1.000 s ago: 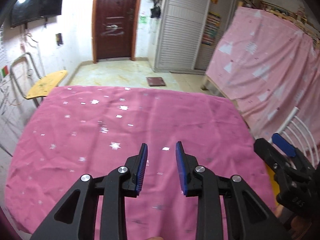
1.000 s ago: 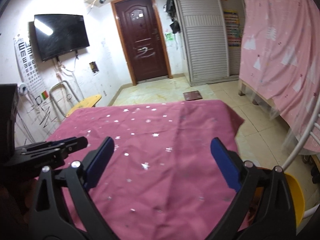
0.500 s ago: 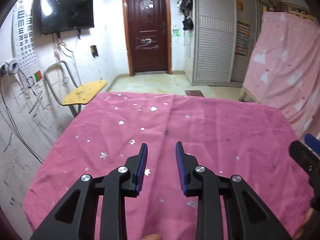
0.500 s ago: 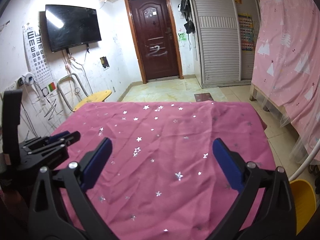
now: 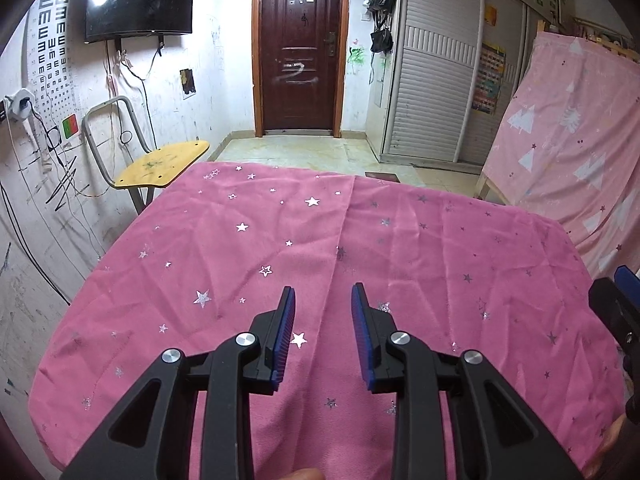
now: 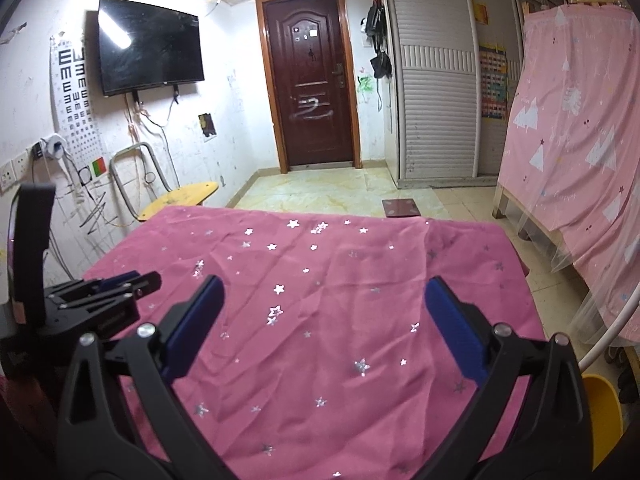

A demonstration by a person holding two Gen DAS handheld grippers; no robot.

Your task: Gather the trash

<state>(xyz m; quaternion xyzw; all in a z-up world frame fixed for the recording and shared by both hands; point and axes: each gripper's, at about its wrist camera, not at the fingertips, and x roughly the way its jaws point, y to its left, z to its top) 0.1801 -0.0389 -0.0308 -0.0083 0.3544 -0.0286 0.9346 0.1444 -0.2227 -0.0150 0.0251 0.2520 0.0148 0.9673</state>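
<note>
A table under a pink star-print cloth [image 5: 400, 248] fills both views, also in the right wrist view [image 6: 360, 280]. No trash item shows on it. My left gripper [image 5: 323, 300] hovers over the near middle of the cloth, its blue pads a narrow gap apart with nothing between them. My right gripper [image 6: 324, 300] is wide open and empty above the cloth. A yellow bin [image 6: 600, 412] stands on the floor at the table's right side. Each gripper shows at the edge of the other's view: the left [image 6: 108, 292], the right [image 5: 616, 300].
A yellow-seated chair [image 5: 164, 164] stands at the table's far left corner by the wall. A pink-draped frame [image 6: 580, 140] stands to the right. A dark door [image 5: 300, 48], a wall TV [image 6: 148, 44] and a small dark mat [image 6: 400, 208] lie beyond.
Both grippers have swung left and tilted up, so the door and TV wall now face the views. The jaw openings are unchanged.
</note>
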